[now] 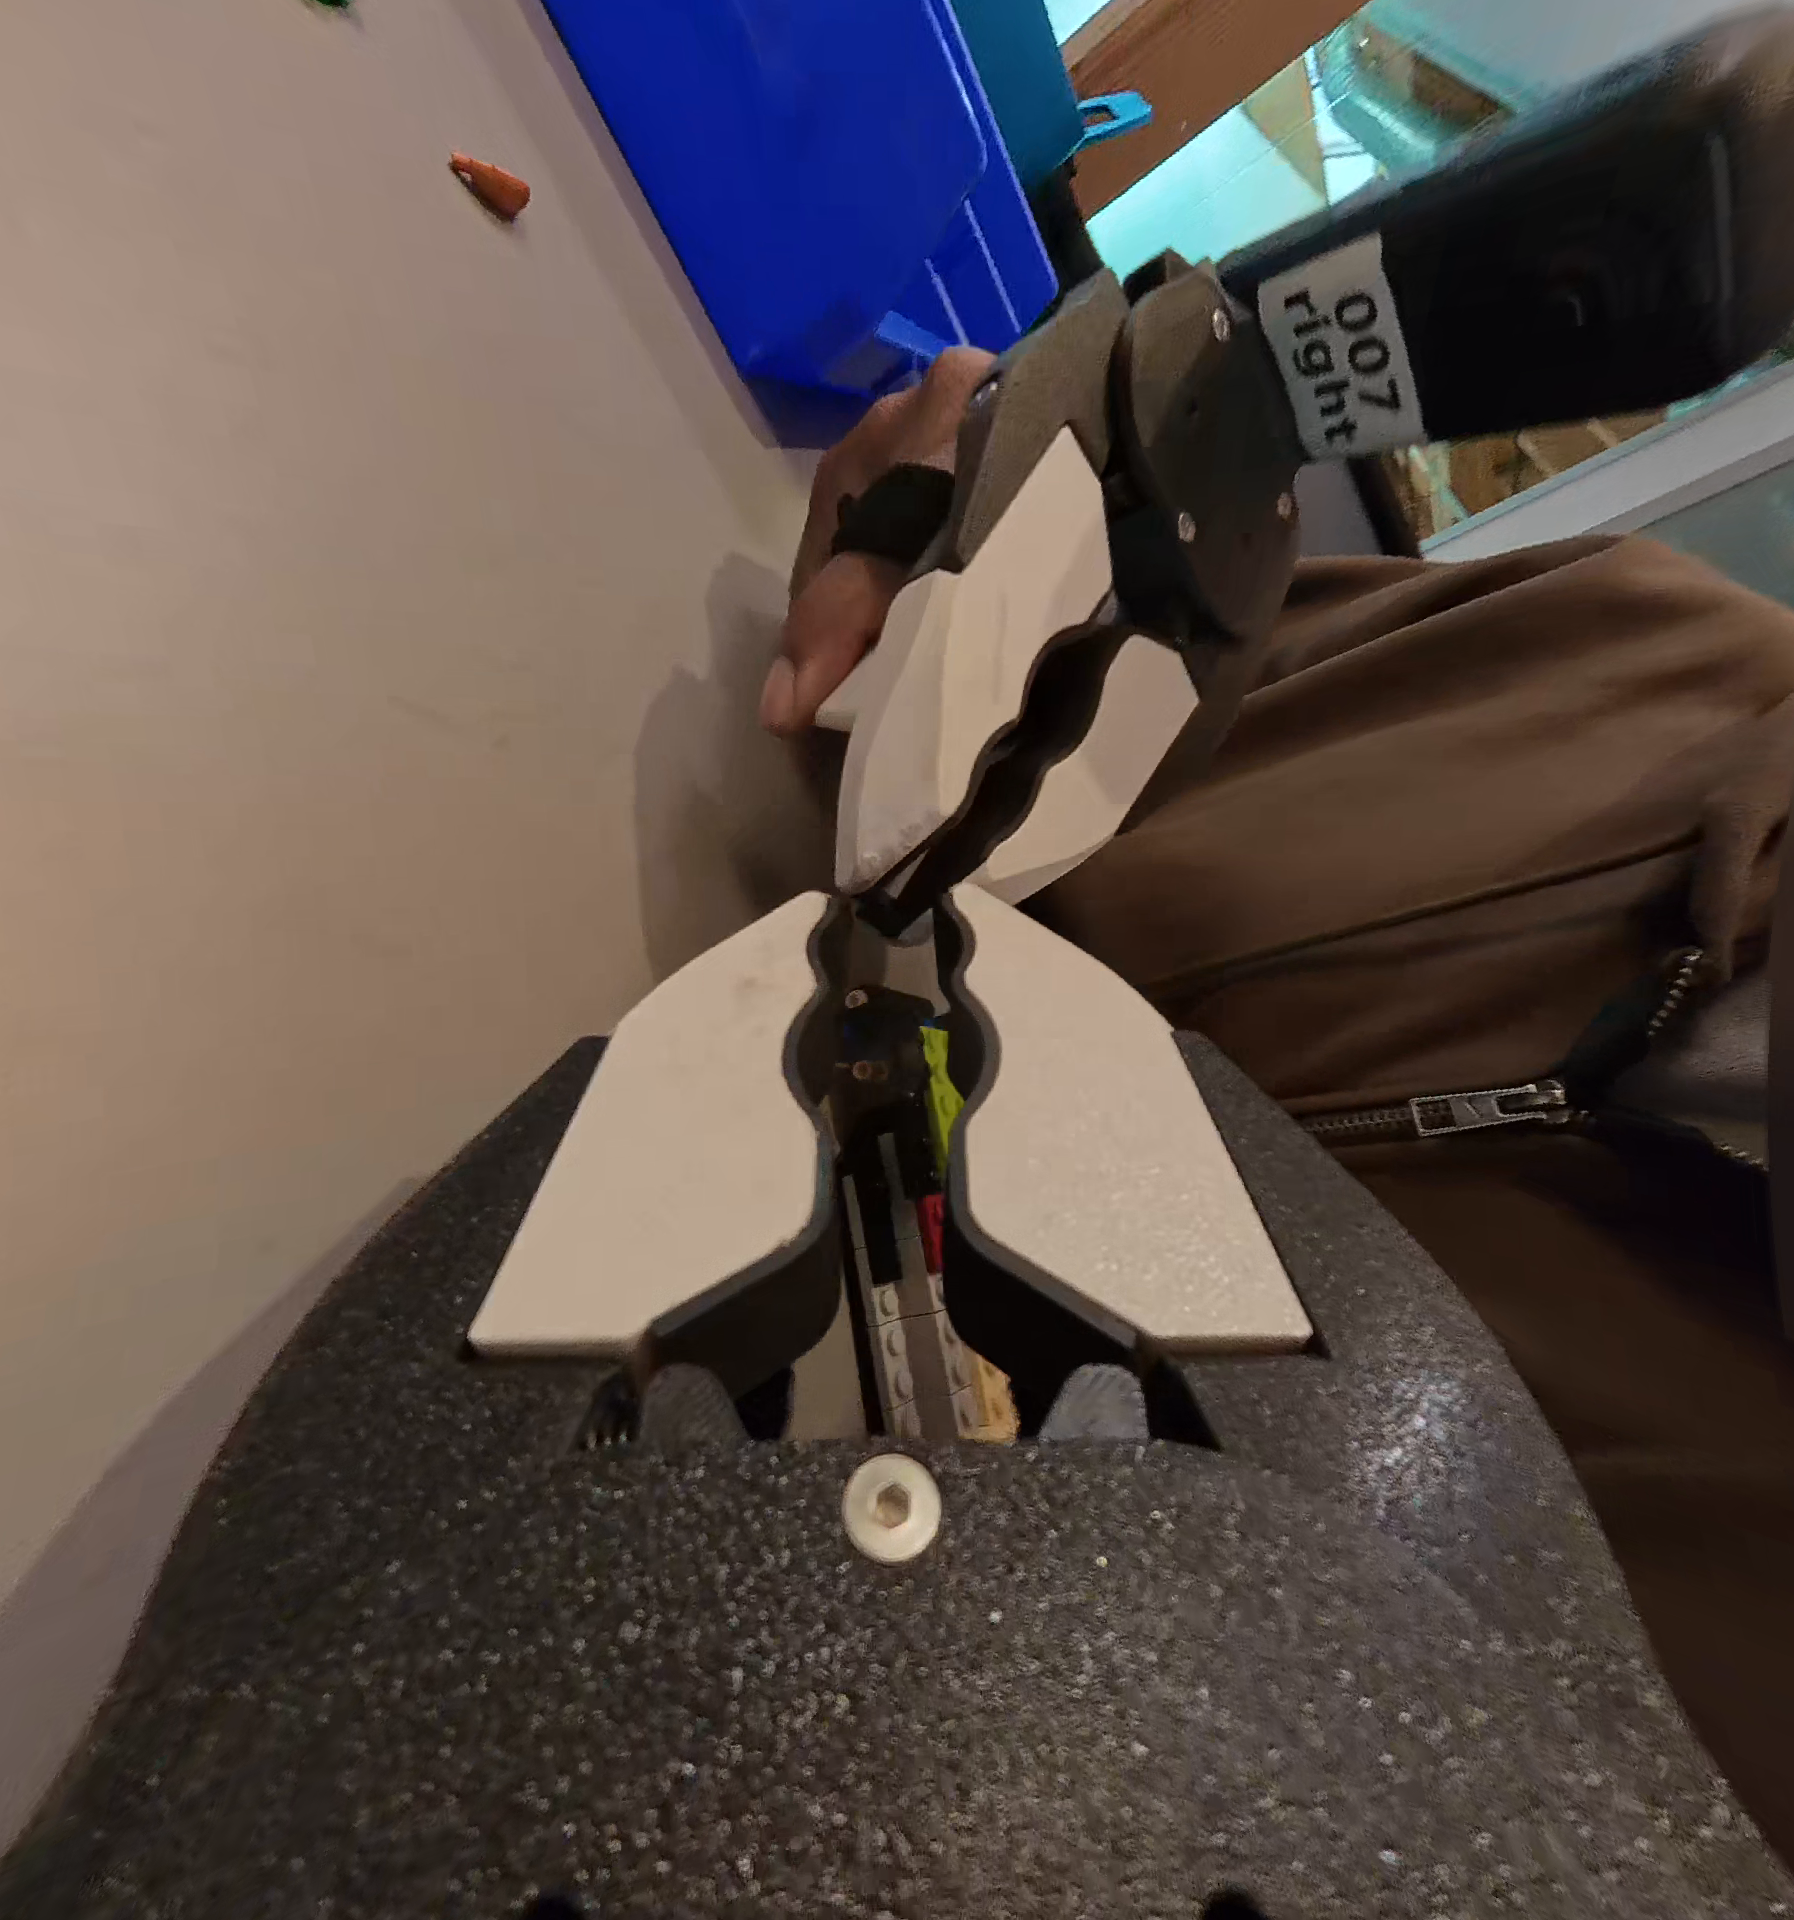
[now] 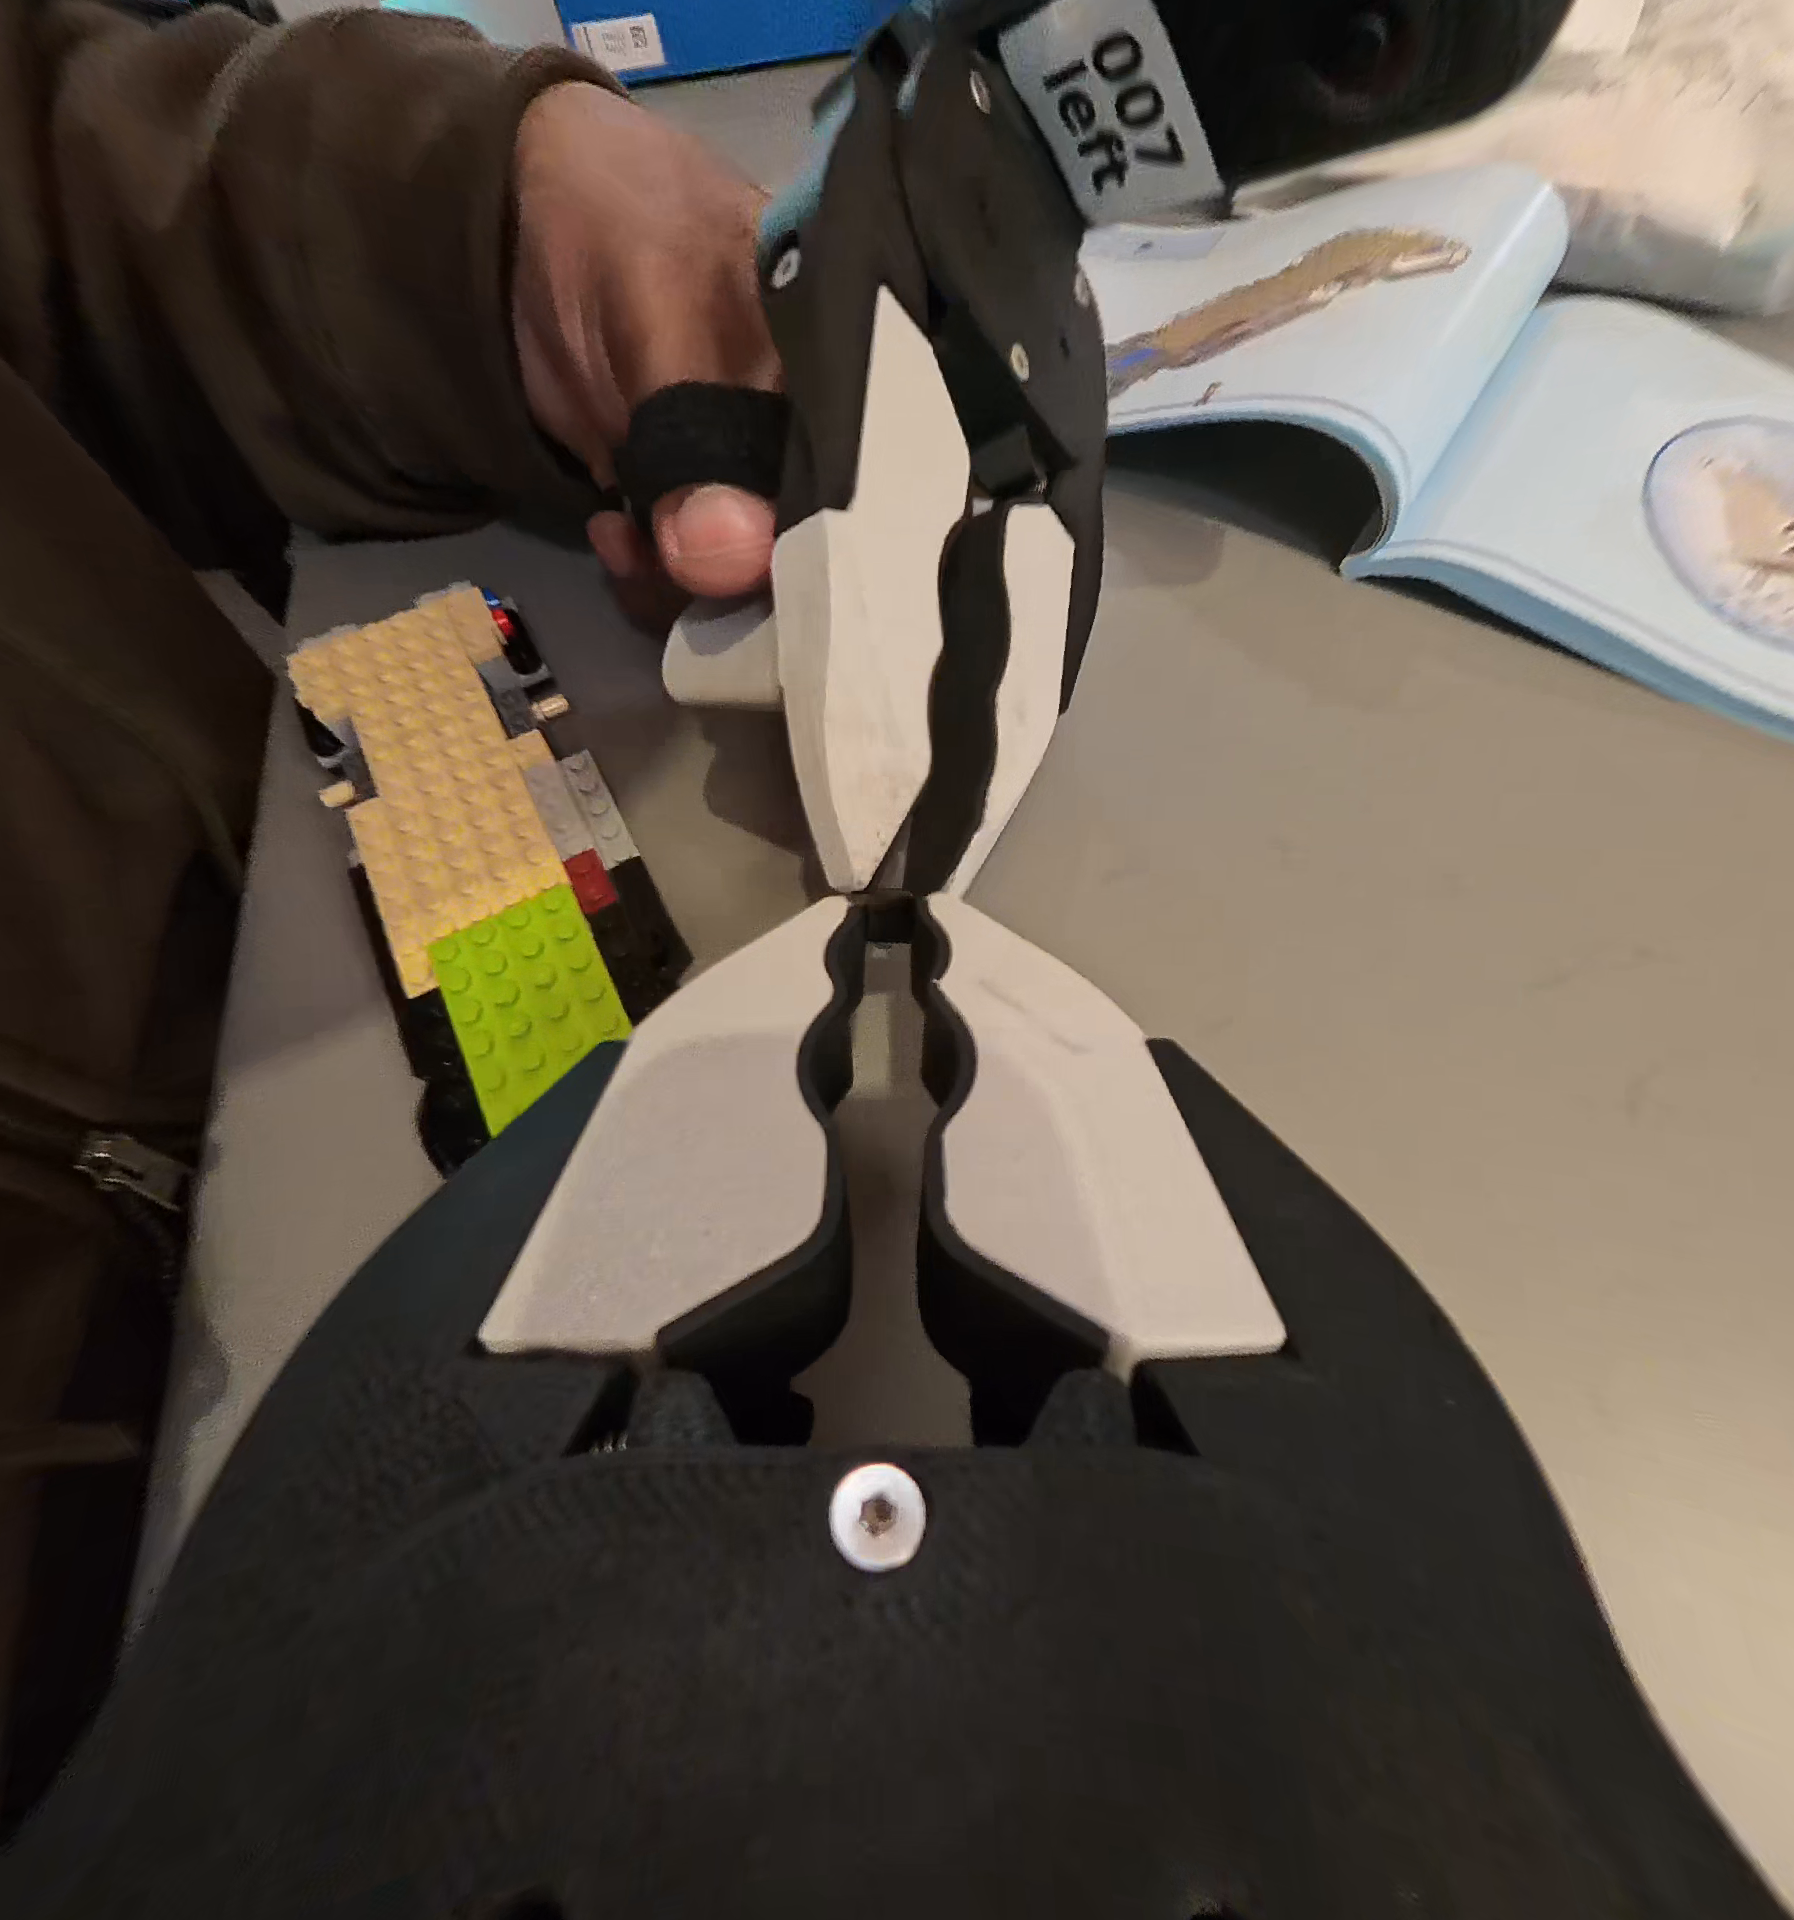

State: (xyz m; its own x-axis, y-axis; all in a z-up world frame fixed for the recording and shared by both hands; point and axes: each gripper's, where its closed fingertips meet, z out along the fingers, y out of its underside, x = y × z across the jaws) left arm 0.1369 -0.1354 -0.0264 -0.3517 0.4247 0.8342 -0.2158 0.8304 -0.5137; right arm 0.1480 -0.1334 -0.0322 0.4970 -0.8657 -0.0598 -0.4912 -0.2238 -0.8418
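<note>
Meeting tip to tip, both grippers' jaws pinch one small black piece (image 2: 888, 920) between them, beside the brick model (image 2: 477, 842) at left on the desk (image 2: 1392, 1039).

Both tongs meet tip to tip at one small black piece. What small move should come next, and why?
Probably ease the left tongs back slightly. The small black piece sits between the right tongs' tips, with the left tips meeting it; which pair truly grips is unclear.

both tongs (image 2: 880, 920) pinch one small black piece (image 2: 888, 916) beside a brick model (image 2: 477, 852).
</note>
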